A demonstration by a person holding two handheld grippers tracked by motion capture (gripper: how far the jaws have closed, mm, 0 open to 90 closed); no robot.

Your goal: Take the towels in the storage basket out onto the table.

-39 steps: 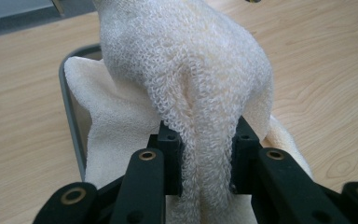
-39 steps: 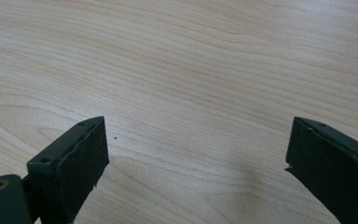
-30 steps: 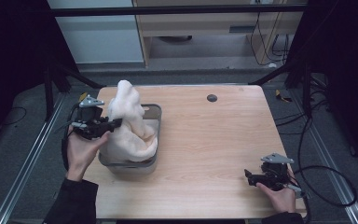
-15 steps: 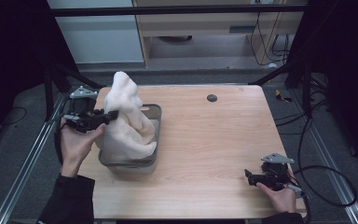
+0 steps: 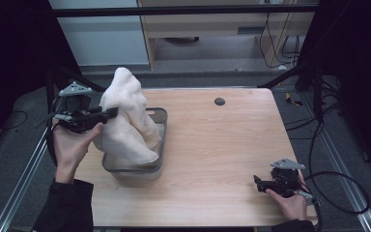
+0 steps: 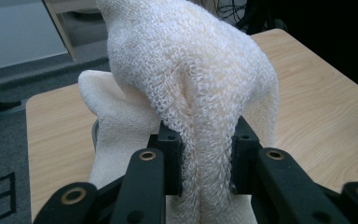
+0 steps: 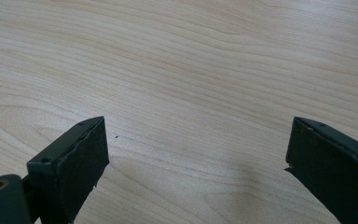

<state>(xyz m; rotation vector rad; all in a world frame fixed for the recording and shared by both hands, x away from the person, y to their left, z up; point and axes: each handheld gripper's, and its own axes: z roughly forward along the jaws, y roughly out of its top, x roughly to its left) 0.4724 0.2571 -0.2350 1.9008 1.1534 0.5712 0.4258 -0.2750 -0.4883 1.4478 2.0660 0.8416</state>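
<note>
Towel lifted higher from bin; left tongs clamped on it; right tongs wide apart.

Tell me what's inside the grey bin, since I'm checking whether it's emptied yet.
The cream towel's lower folds lie in the grey bin, while the left claw lifts its top. The towel hides the bin's floor.

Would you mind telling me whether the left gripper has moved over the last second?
Yes. The left gripper, shut on the towel, has drawn leftward, away from the grey bin, toward the table's left edge.
</note>
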